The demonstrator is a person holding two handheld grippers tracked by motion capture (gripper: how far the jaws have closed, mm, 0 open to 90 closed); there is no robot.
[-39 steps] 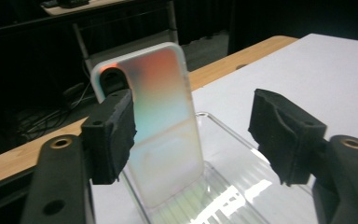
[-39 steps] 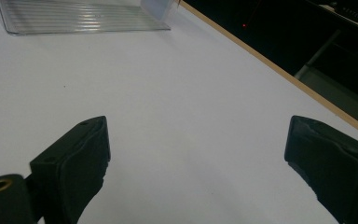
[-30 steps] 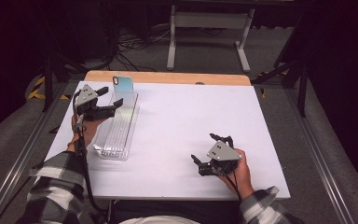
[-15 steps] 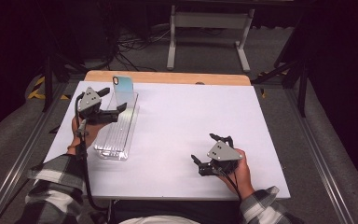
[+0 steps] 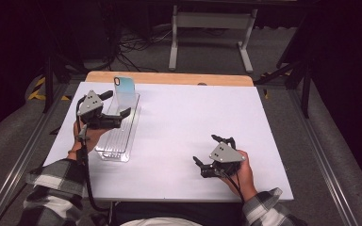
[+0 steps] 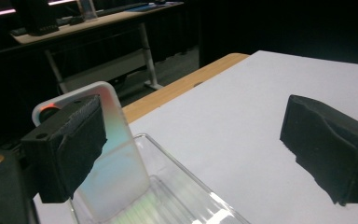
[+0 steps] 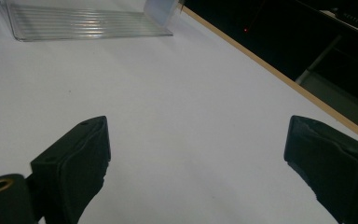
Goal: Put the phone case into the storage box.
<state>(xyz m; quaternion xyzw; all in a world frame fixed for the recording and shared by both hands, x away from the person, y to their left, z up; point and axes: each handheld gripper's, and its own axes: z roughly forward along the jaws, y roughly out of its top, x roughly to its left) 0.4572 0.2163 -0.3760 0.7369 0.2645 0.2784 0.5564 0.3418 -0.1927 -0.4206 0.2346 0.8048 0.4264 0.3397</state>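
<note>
So in the high view your left gripper point(image 5: 115, 104) sits at the left of the frame, hovering over the far half of the clear plastic tray point(image 5: 118, 141), jaws spread wide with nothing between them. The phone case point(image 5: 124, 88) stands upright at the tray's far end, a bit above and right of that gripper in the frame, leaning slightly back, with its camera cutout at the top left corner. In the left gripper view you can see the same phone case point(image 6: 116, 163), frosted with a faint rainbow sheen, standing in the tray point(image 6: 186, 196) at the lower left of the frame; one black jaw pad overlaps it there, but whether the pad actually touches the case I can't tell, and the other jaw is way off at the right edge, over bare white table point(image 6: 242, 116). So that claw is wide open and not gripping anything. Your right gripper point(image 5: 206, 160) is down at the lower right of the high view, resting low on the table point(image 5: 193, 117), well apart from the tray. Its own view shows both jaws far apart with only white tabletop between them, and the ribbed tray point(image 7: 84, 23) shows up at the top left of that frame.
</note>
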